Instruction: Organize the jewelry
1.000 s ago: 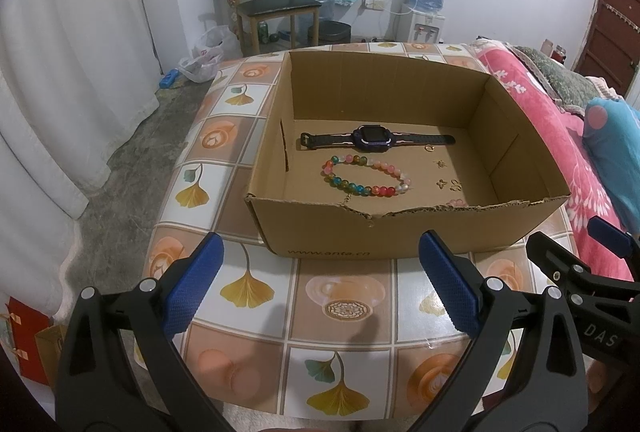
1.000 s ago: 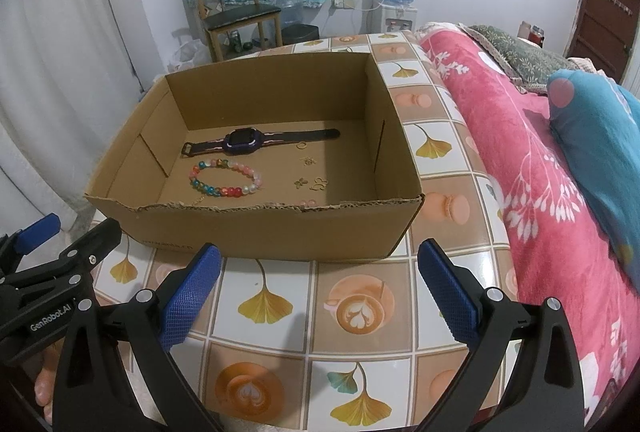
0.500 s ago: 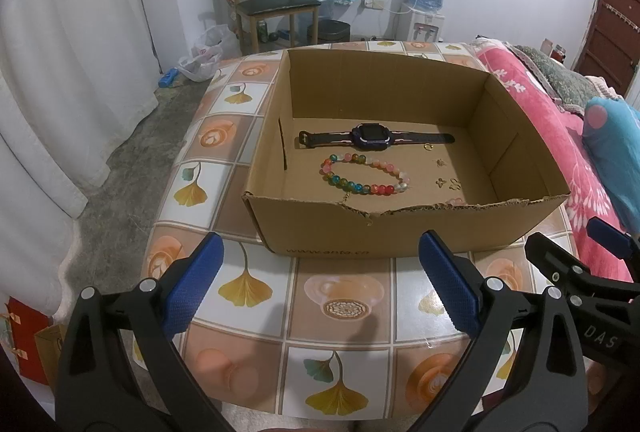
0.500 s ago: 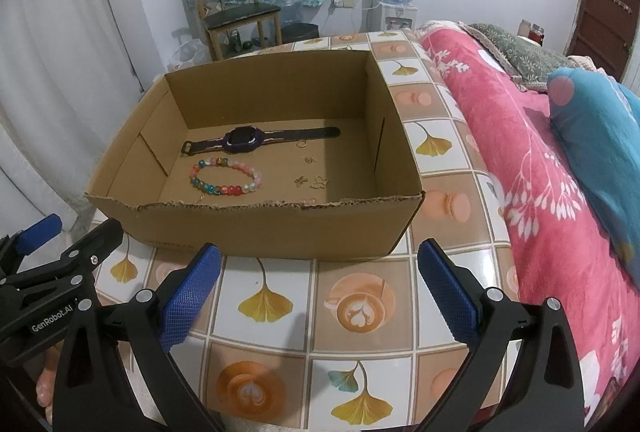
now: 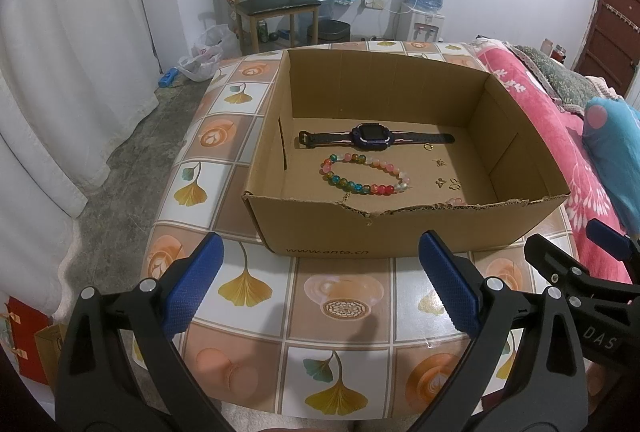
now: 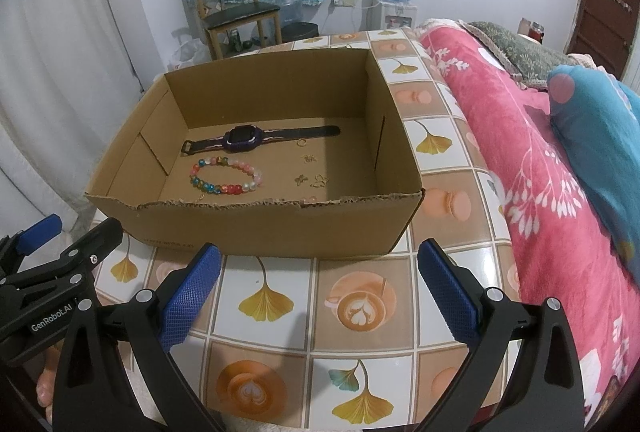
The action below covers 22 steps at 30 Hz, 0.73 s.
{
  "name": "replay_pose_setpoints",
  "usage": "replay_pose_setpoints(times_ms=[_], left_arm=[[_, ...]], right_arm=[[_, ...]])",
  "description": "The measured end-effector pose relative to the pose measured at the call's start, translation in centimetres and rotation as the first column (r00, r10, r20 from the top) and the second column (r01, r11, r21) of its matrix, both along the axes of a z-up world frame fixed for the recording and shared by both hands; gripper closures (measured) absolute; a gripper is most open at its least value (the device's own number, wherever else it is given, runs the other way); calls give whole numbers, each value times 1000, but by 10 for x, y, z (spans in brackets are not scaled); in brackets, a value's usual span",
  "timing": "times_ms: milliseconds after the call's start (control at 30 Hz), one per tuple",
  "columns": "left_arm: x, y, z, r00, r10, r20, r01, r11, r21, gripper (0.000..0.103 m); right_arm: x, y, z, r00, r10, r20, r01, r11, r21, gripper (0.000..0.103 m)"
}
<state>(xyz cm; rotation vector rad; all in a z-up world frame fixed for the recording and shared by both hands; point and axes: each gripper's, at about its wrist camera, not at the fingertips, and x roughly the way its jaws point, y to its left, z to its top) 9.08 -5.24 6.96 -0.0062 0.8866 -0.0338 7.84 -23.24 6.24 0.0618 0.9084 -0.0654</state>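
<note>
A shallow cardboard box sits on the tiled table. Inside lie a dark smartwatch, a multicoloured bead bracelet and a few small gold pieces. A pink bead item peeks over the torn front wall. My left gripper stands open in front of the box, holding nothing. My right gripper is open too, near the box's front right, also holding nothing. Each gripper shows at the edge of the other's view.
The table carries a tile-patterned cloth with ginkgo leaves and coffee cups. A bed with a pink blanket and a blue pillow borders the right side. A chair and water dispenser stand by the far wall; white curtains hang left.
Both grippers have drifted very slightly; the box sits marginally lower and nearer in the views. The jaws have stayed open and the jewelry has not moved.
</note>
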Motion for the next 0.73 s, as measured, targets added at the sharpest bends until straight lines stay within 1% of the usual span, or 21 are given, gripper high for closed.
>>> replay_pose_setpoints(times_ms=[733], left_arm=[[-1, 1, 0, 1000, 2, -1, -2, 1000, 0, 8]], right_arm=[[-1, 1, -4, 1000, -9, -12, 9, 1000, 12, 7]])
